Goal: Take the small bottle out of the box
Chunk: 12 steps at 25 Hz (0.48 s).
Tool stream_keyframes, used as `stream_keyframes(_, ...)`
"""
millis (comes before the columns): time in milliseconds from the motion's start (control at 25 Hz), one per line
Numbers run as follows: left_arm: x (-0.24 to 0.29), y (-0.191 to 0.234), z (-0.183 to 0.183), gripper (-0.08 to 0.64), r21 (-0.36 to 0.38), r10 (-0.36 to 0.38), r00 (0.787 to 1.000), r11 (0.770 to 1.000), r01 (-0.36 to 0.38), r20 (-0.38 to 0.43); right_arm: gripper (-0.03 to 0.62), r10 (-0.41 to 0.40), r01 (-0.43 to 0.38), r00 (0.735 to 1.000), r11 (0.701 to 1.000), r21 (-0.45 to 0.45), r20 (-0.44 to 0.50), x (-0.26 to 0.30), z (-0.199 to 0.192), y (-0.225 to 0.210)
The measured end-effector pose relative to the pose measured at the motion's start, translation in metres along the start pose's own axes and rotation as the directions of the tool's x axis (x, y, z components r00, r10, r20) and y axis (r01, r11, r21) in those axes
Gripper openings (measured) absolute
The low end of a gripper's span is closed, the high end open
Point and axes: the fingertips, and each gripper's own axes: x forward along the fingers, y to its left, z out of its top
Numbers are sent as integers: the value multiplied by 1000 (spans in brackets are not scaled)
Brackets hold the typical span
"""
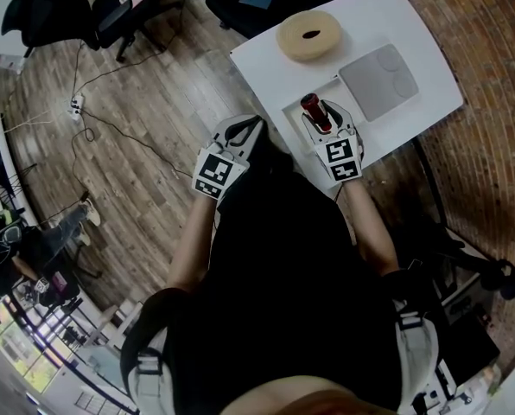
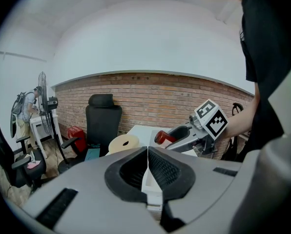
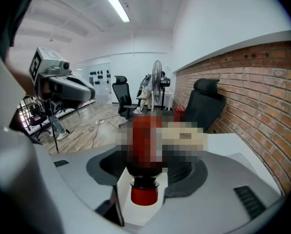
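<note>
Head view: right gripper (image 1: 325, 116) is over the white box (image 1: 292, 111) at the near edge of the surface (image 1: 417, 41), jaws clamped on the small red bottle (image 1: 314, 109). Can't tell from here whether the bottle is clear of the box rim. Grey panel (image 1: 378, 80) lies just beside the box, beige tape roll (image 1: 309, 35) toward the far edge. Left gripper (image 1: 249, 132) hangs off the near-left corner, over the floor, apart from everything.

Left gripper view: jaws pressed together, nothing between them. Across the frame the bottle sits tilted in the right gripper, raised above the surface.

Right gripper view: bottle is pinched between the jaws, red cap pointing back at the camera. Most of the body is obscured, so I can't read the contact spot exactly.

Judgement: grasp done, this is the lift-out step, probably near its end. Next move calls for carrying the bottle clear of the box walls and setting it down on a bare patch of surface. Keep the squeeze steady: round body, could roll in the jaws. The left gripper could steady the box if it drags along.
</note>
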Motion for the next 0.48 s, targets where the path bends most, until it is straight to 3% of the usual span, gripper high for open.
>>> stream_keyframes(480, -7, -10, -2, 22, -4, 15, 1000, 1000, -15, 1, 219, 34, -30, 994, 999, -46, 101, -26, 41, 13)
